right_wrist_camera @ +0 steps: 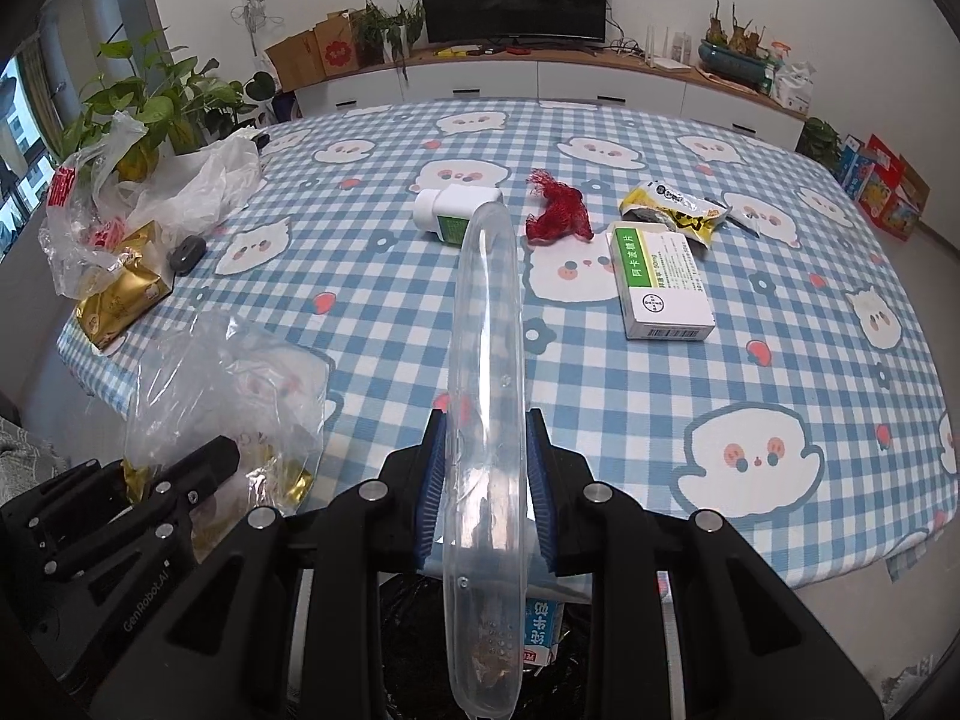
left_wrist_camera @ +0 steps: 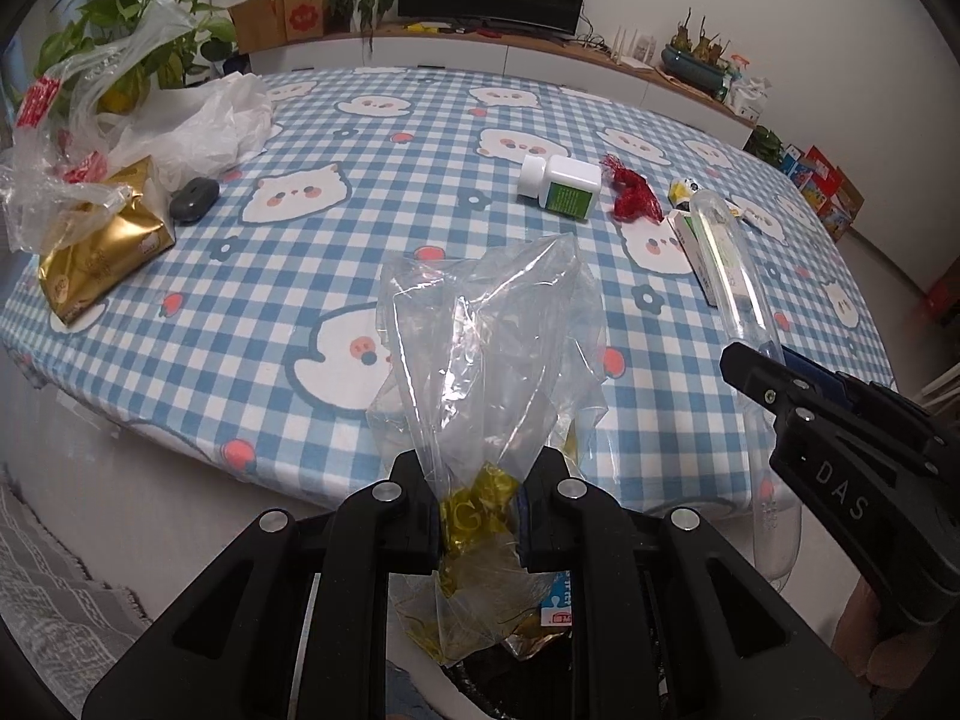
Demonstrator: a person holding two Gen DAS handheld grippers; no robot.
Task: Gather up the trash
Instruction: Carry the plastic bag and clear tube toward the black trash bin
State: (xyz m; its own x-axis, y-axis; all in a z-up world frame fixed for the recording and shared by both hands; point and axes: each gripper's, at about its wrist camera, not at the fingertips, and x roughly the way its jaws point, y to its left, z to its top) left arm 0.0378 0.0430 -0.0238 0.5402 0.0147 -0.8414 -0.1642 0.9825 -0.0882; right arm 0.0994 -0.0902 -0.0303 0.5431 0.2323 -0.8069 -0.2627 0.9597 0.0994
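We see the left hand-held gripper (left_wrist_camera: 478,519) clenched on a clear plastic bag (left_wrist_camera: 489,330), and the right hand-held gripper (right_wrist_camera: 486,486) grasping a clear plastic tray (right_wrist_camera: 487,360), both at the near edge of the bench (right_wrist_camera: 600,396). Farther out lie a white bottle (right_wrist_camera: 447,210), red netting (right_wrist_camera: 555,213) and a medicine box (right_wrist_camera: 663,285).

black grippers (right_wrist_camera: 485,492), blue pads (right_wrist_camera: 433,480), silver screws (right_wrist_camera: 372,489)

The milk carton (right_wrist_camera: 543,630) below the table edge was mostly hidden behind the clear plastic tray (right_wrist_camera: 487,420), its print unreadable.
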